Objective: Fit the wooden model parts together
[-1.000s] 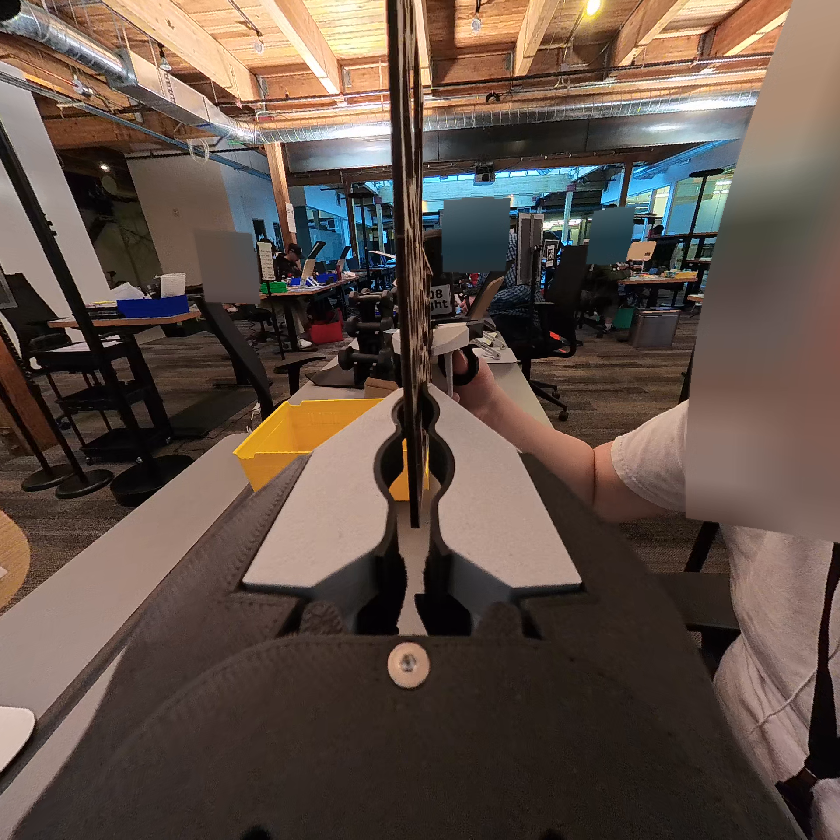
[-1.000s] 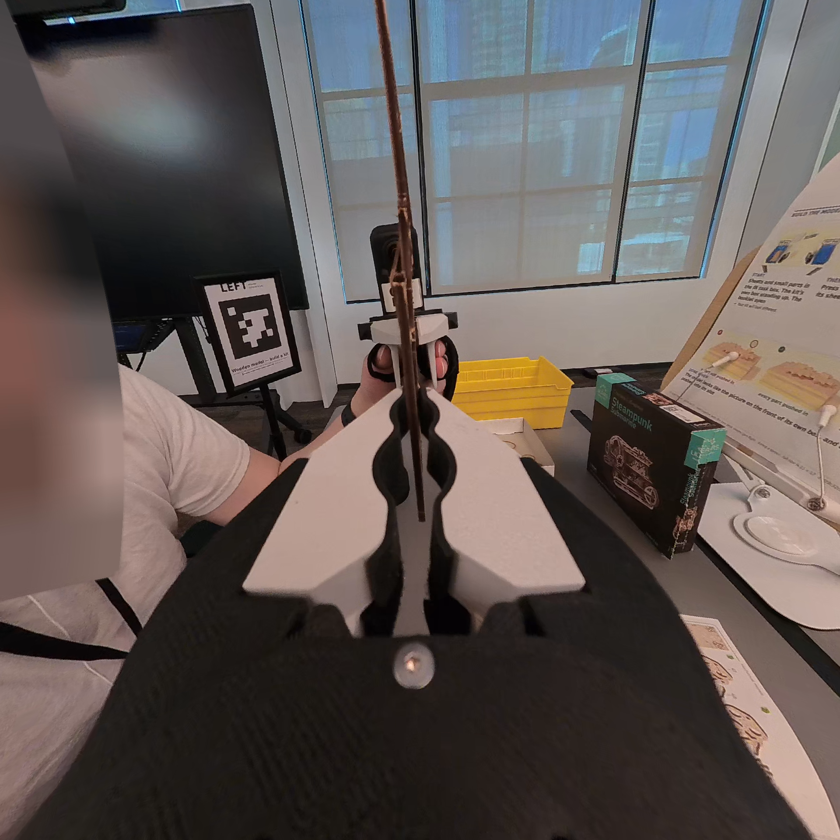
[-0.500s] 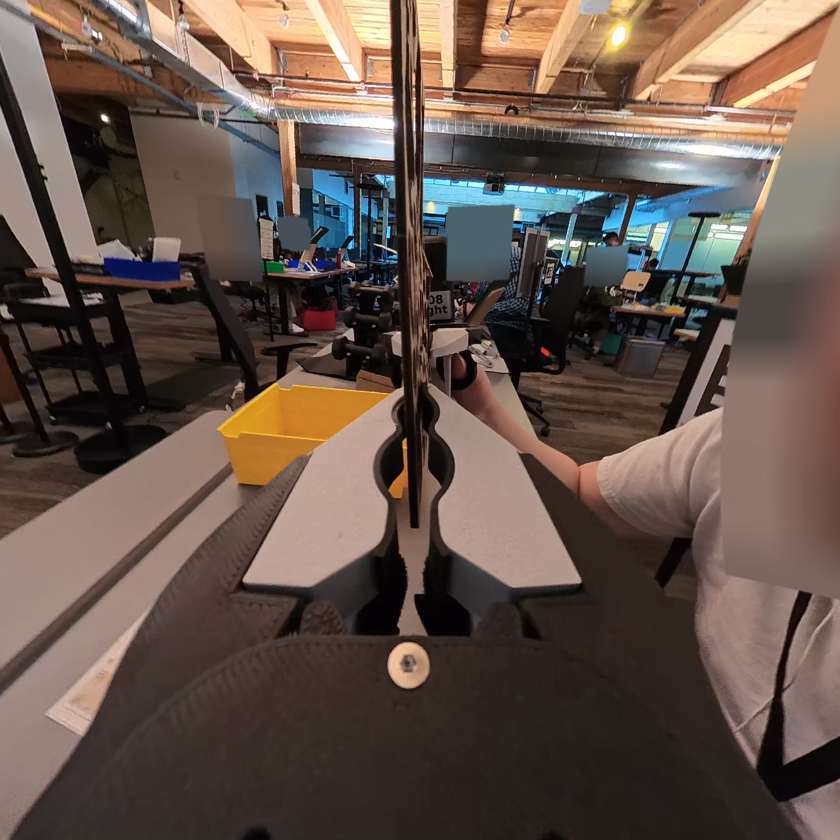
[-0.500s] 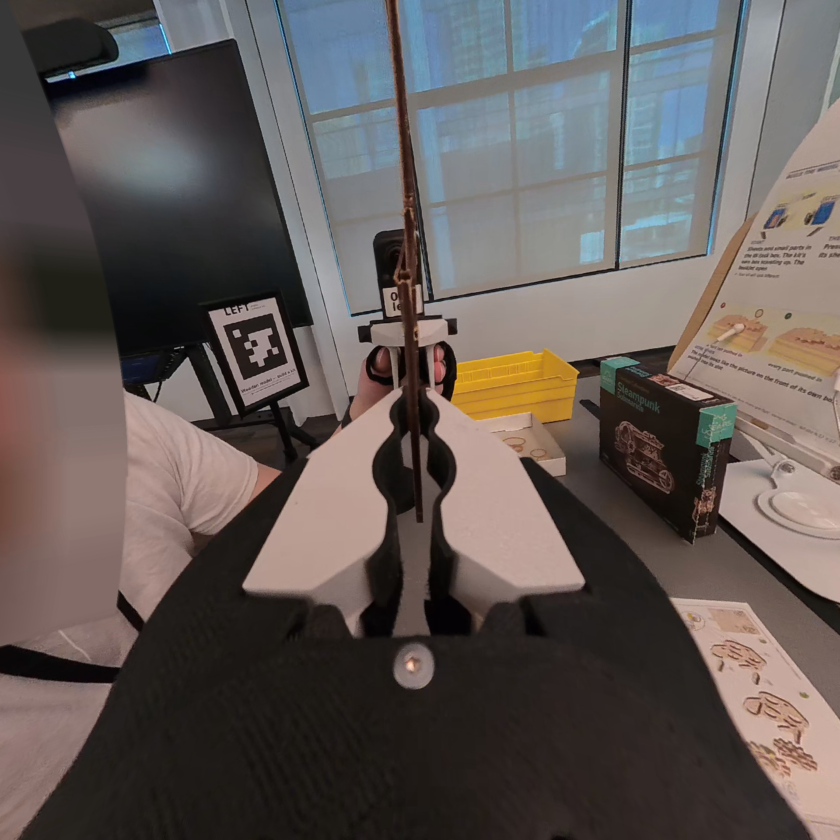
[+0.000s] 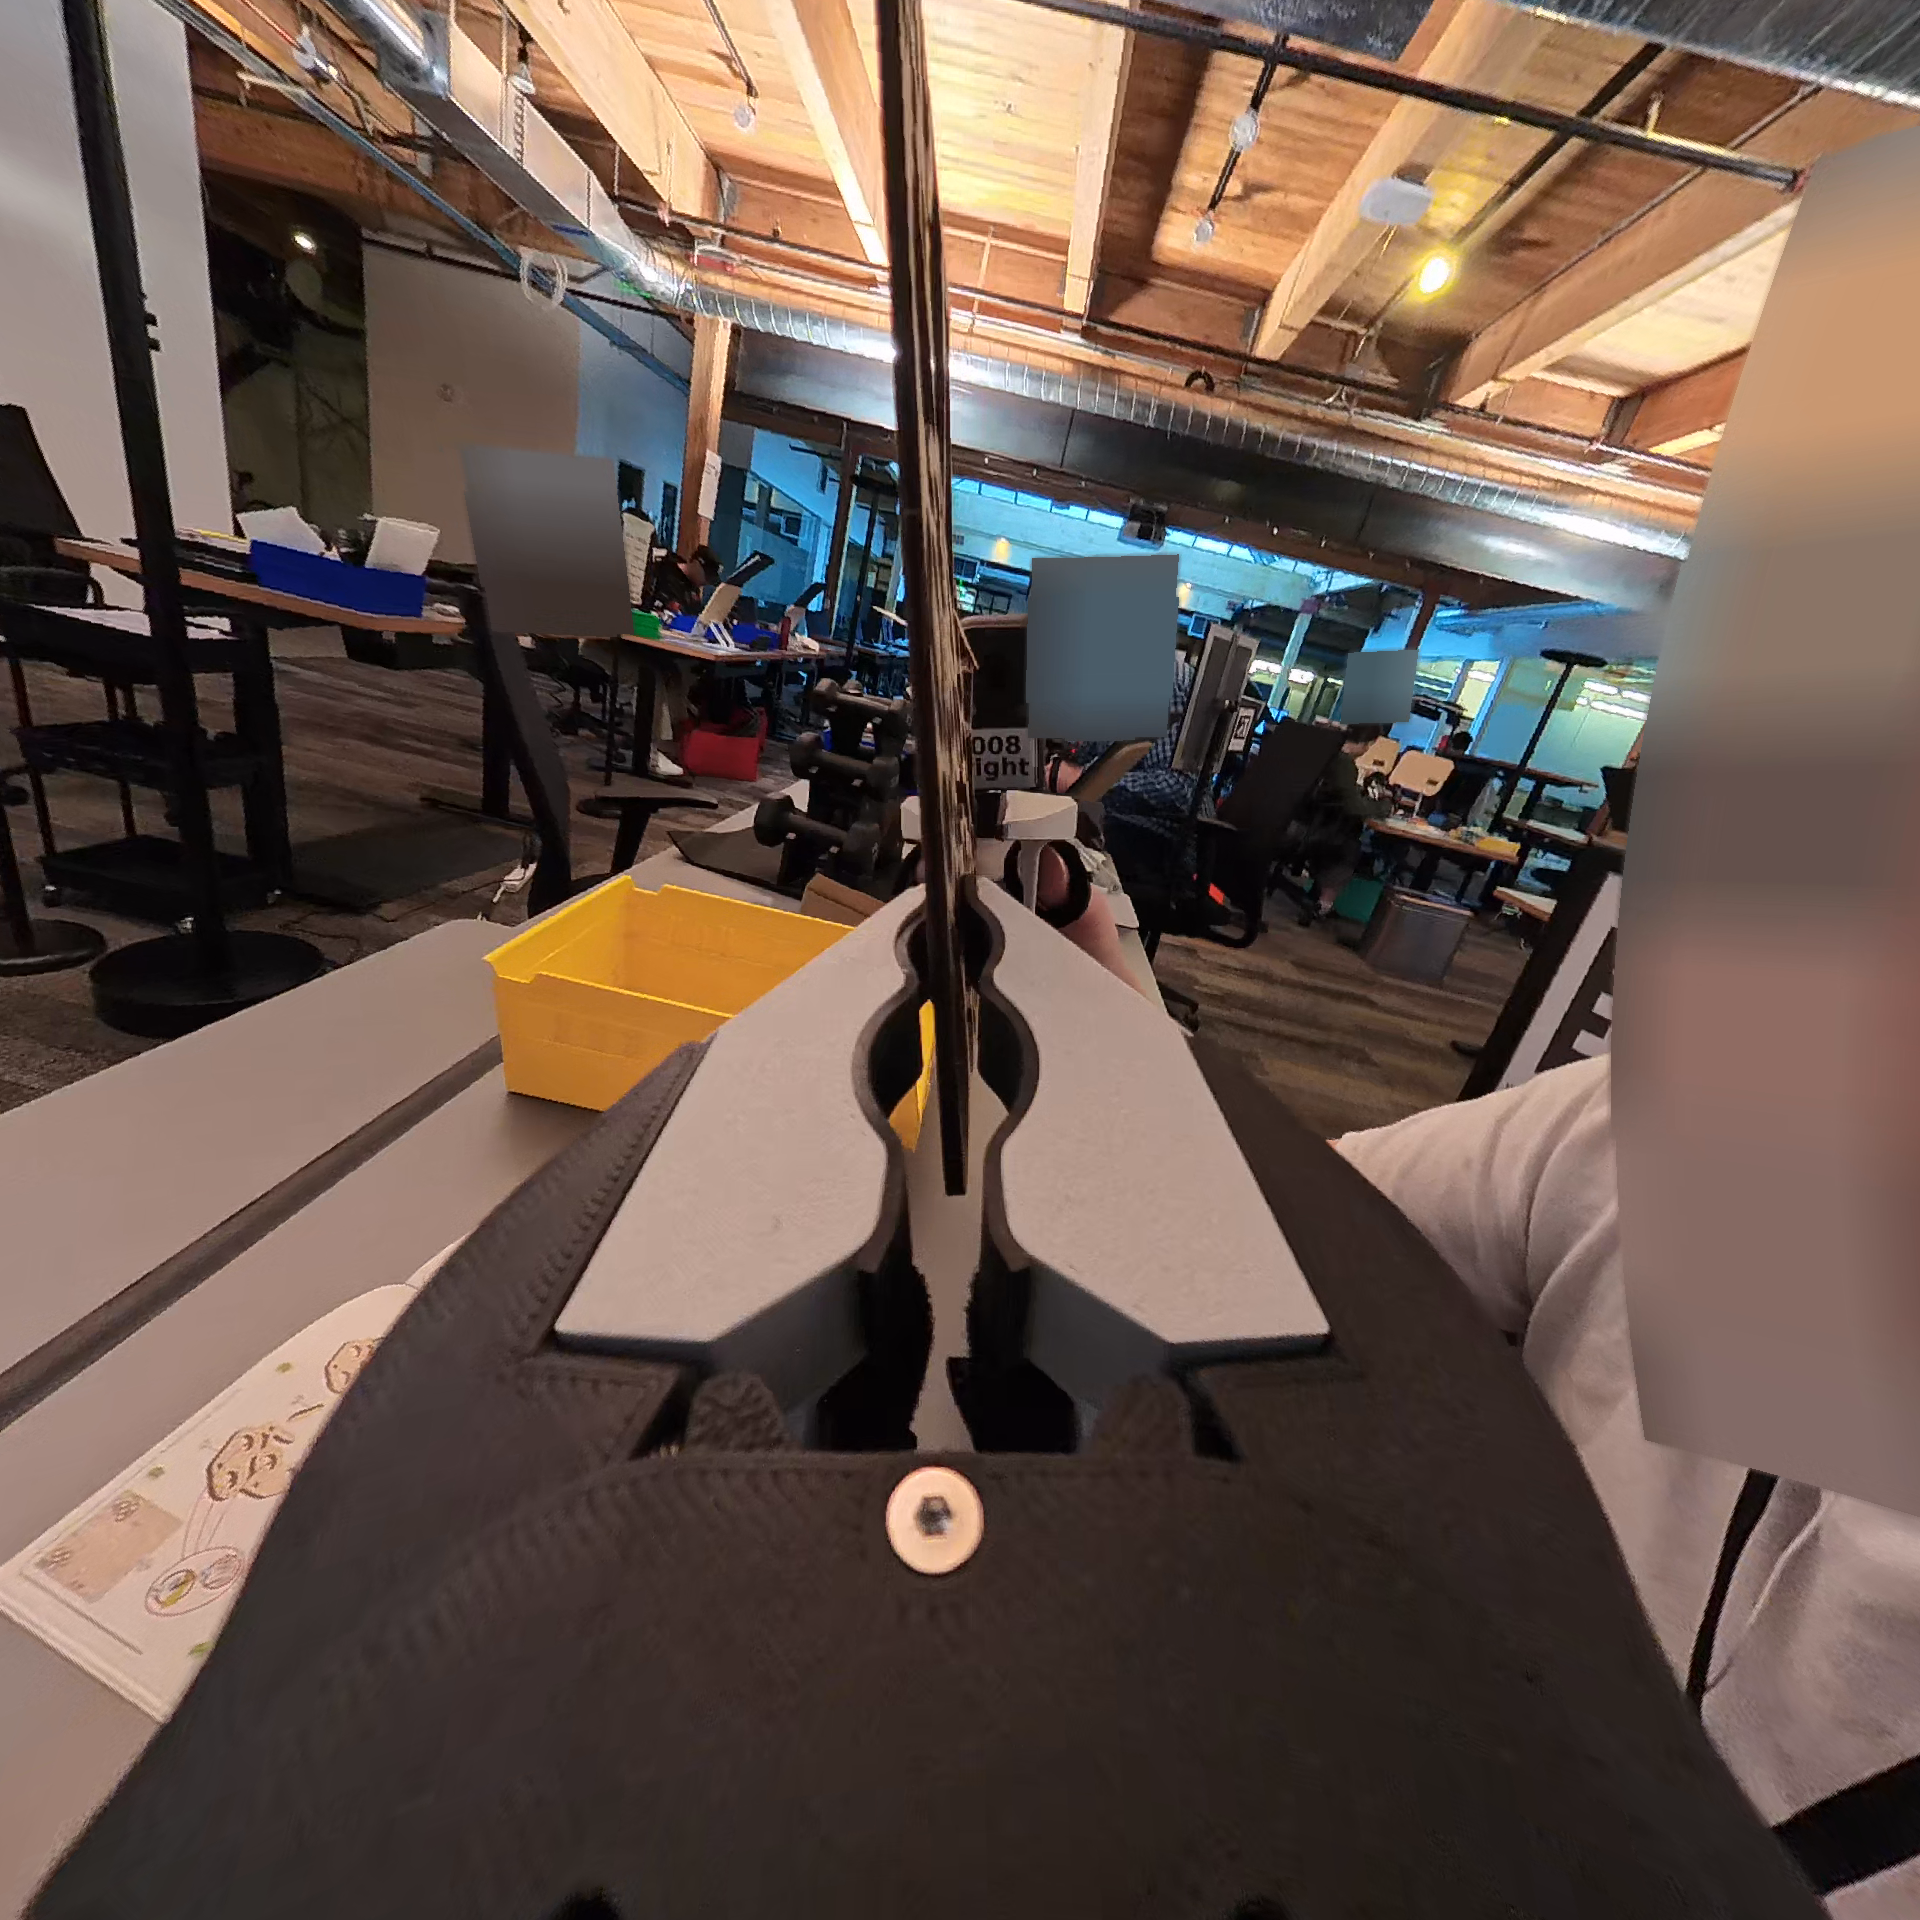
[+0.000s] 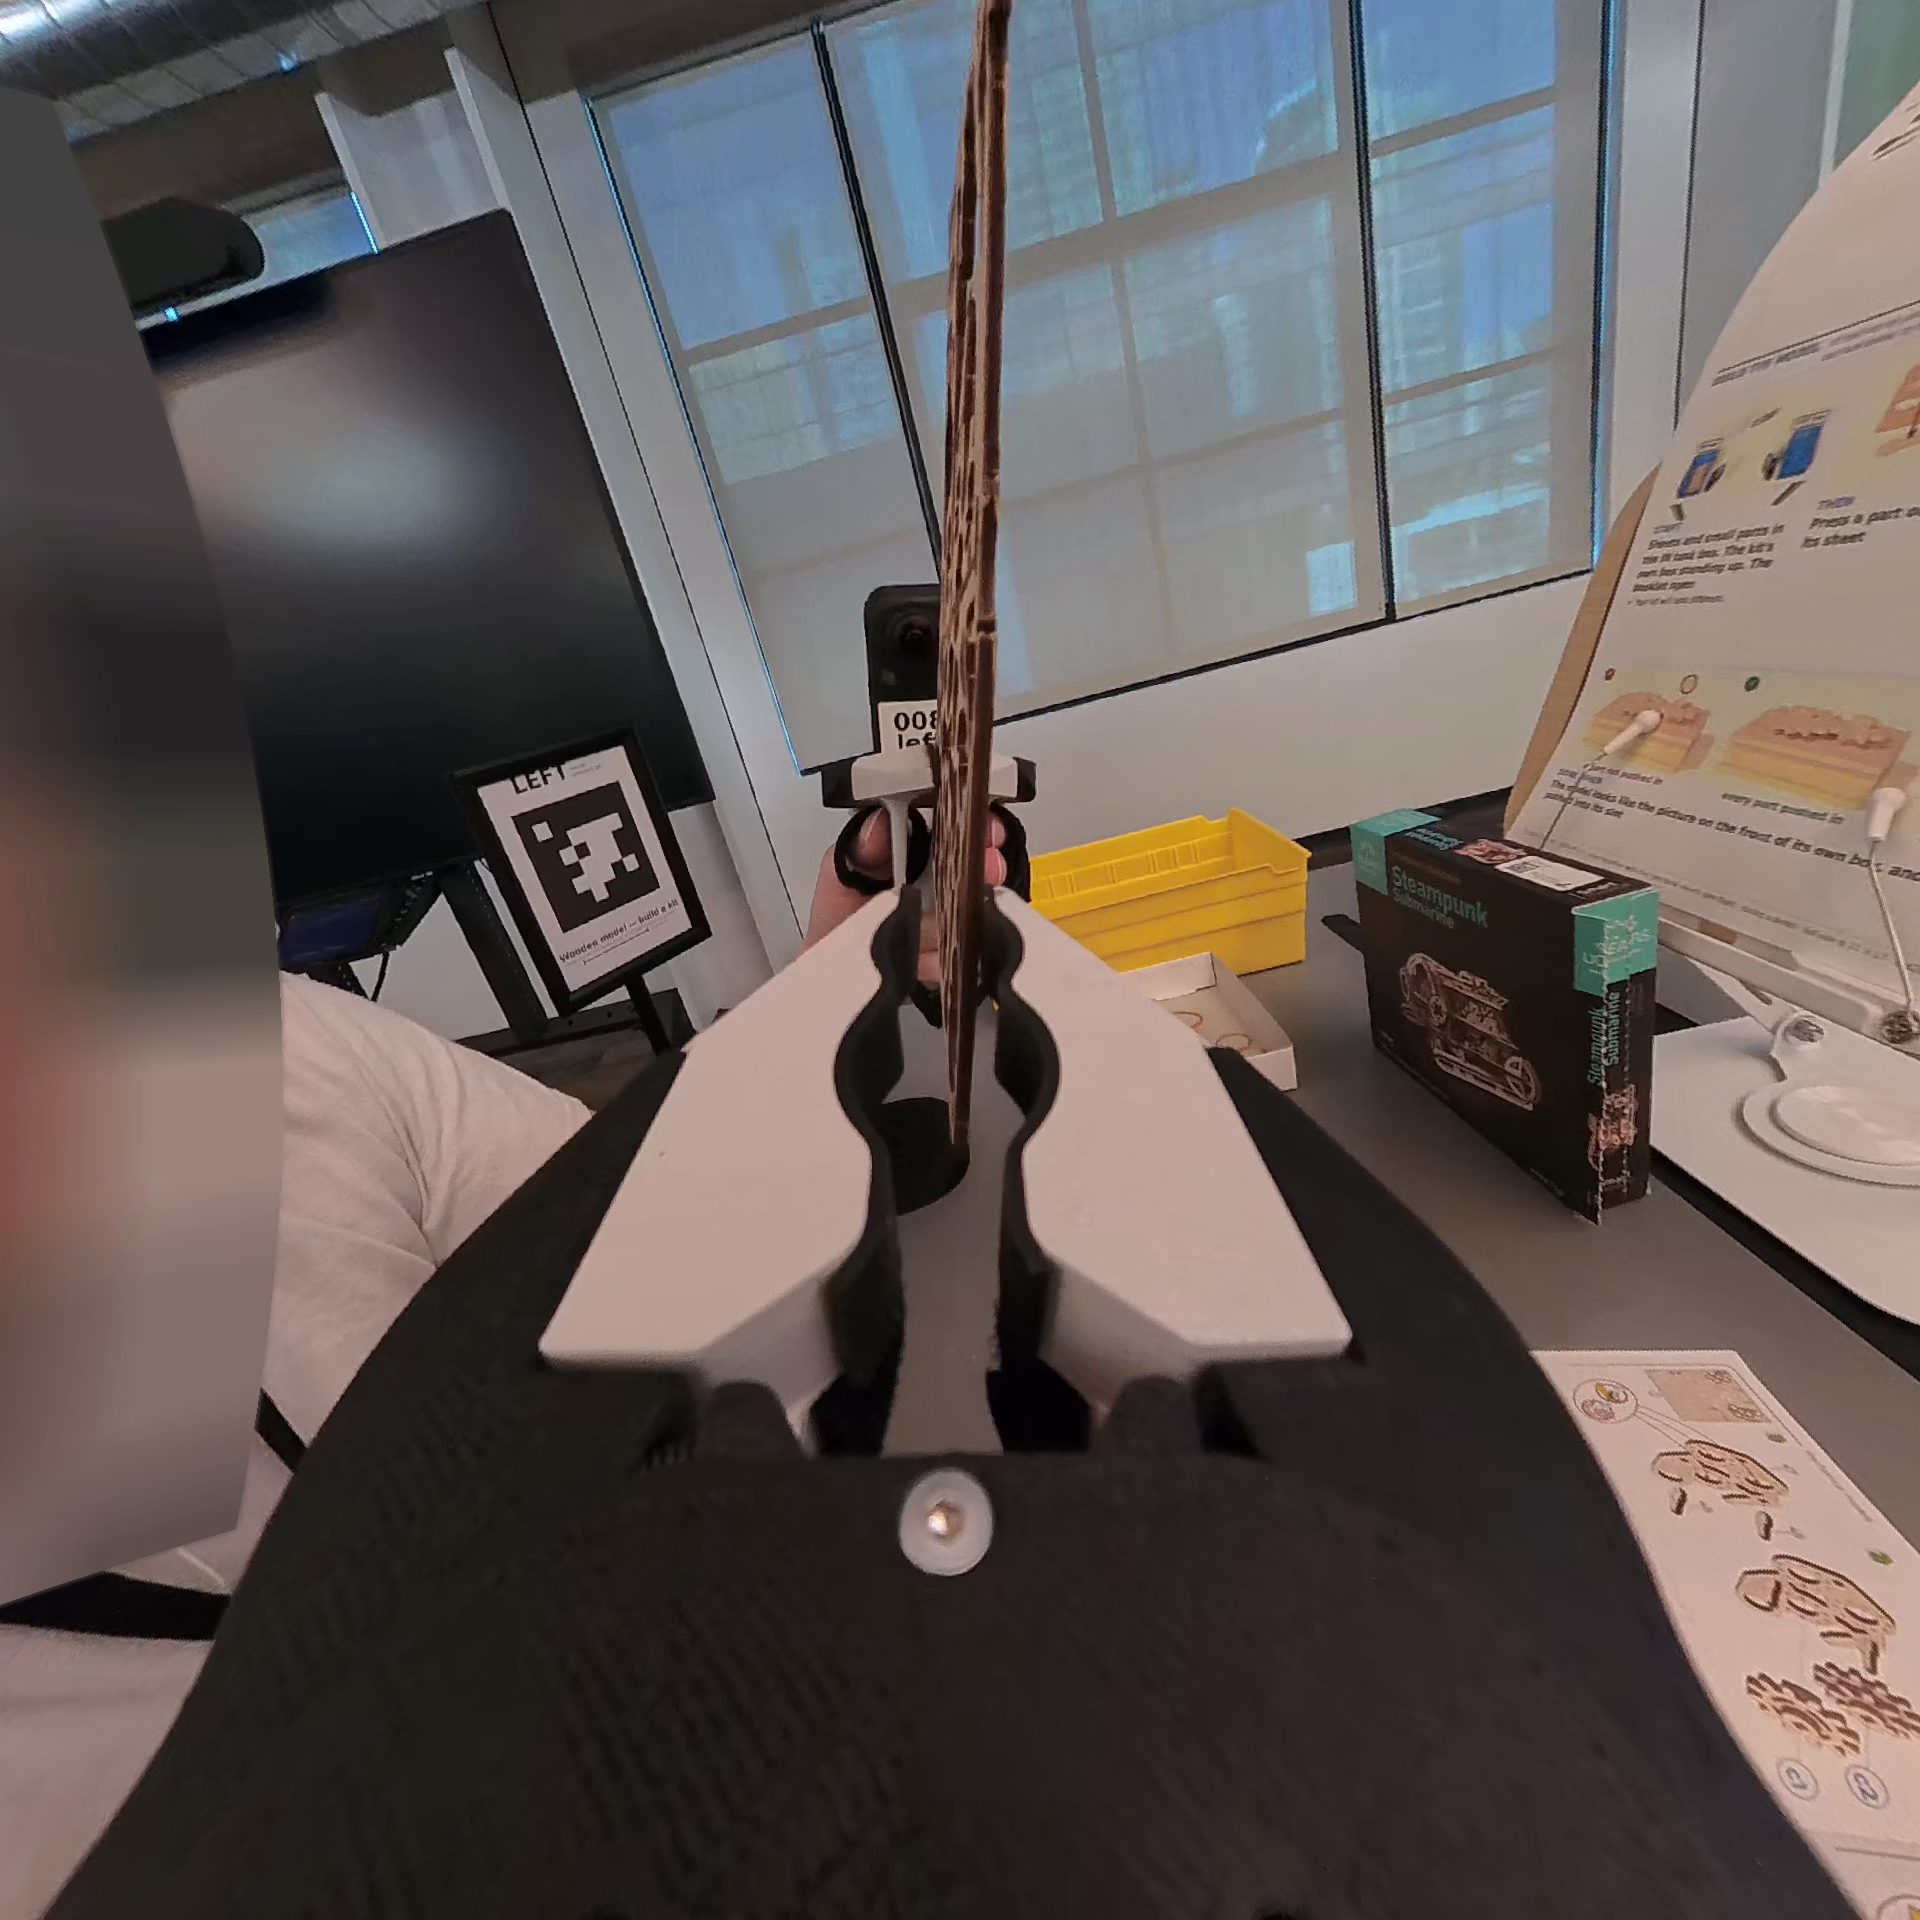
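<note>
My left gripper (image 5: 948,914) is clamped on the edge of a thin, flat, laser-cut wooden sheet (image 5: 920,436), which I see edge-on rising from between the grey fingers (image 5: 769,1153) up through the top centre of the left wrist frame. My right gripper (image 6: 951,914) pinches the same wooden sheet (image 6: 971,436) from the opposite side; in the right wrist view it stands nearly upright, tilted slightly rightward toward the top, its cut-out pattern just visible along the face. Each gripper appears beyond the sheet in the other's view, a hand on its handle at centre frame.

Outward in the left wrist view, a yellow plastic bin (image 5: 644,987) sits on the grey table (image 5: 208,1122) at left centre, and a printed instruction sheet (image 5: 177,1527) lies at lower left. A white sleeve (image 5: 1496,1226) fills the right side.

In the right wrist view, a yellow bin (image 6: 1174,883) sits right of centre, with a shallow white tray (image 6: 1236,1029) holding small wooden pieces in front of it. A dark upright model-kit box (image 6: 1507,997) stands at right, an instruction board (image 6: 1745,582) behind it, and a paper page (image 6: 1766,1600) at lower right.
</note>
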`<action>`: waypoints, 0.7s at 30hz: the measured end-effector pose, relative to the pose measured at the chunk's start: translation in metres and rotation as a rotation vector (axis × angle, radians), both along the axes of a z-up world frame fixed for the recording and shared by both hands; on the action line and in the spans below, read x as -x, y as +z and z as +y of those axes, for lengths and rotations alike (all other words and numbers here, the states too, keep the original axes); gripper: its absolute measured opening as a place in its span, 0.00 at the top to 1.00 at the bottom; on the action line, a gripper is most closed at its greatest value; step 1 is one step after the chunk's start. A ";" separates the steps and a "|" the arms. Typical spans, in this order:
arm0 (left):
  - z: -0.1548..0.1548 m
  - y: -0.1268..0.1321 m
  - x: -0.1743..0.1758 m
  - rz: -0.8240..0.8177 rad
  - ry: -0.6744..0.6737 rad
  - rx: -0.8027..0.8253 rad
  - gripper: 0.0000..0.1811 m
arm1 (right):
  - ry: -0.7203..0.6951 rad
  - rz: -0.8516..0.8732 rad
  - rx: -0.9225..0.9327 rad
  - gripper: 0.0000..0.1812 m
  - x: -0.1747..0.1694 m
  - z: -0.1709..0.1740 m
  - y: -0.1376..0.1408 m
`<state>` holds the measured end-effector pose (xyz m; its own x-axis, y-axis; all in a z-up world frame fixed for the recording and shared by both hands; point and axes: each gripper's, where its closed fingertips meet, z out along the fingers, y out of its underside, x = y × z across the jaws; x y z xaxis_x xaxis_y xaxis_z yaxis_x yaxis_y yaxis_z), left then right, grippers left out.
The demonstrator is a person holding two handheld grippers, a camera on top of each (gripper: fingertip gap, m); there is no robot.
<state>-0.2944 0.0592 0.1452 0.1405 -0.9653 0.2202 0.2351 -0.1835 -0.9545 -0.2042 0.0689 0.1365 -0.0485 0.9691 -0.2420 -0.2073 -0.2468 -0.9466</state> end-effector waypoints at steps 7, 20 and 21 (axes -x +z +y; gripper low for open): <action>0.001 0.000 0.001 0.000 0.007 0.002 0.99 | -0.010 0.009 0.014 0.96 -0.002 0.004 0.000; 0.002 0.003 -0.002 -0.032 0.018 -0.007 1.00 | -0.007 0.020 0.001 0.99 -0.005 0.005 0.001; 0.002 0.003 -0.002 -0.040 0.023 -0.007 1.00 | -0.004 0.020 0.006 0.97 -0.005 0.005 0.001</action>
<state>-0.2922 0.0616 0.1486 0.1542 -0.9633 0.2198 0.2770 -0.1714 -0.9455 -0.1992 0.0742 0.1377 -0.0500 0.9678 -0.2465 -0.2275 -0.2514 -0.9408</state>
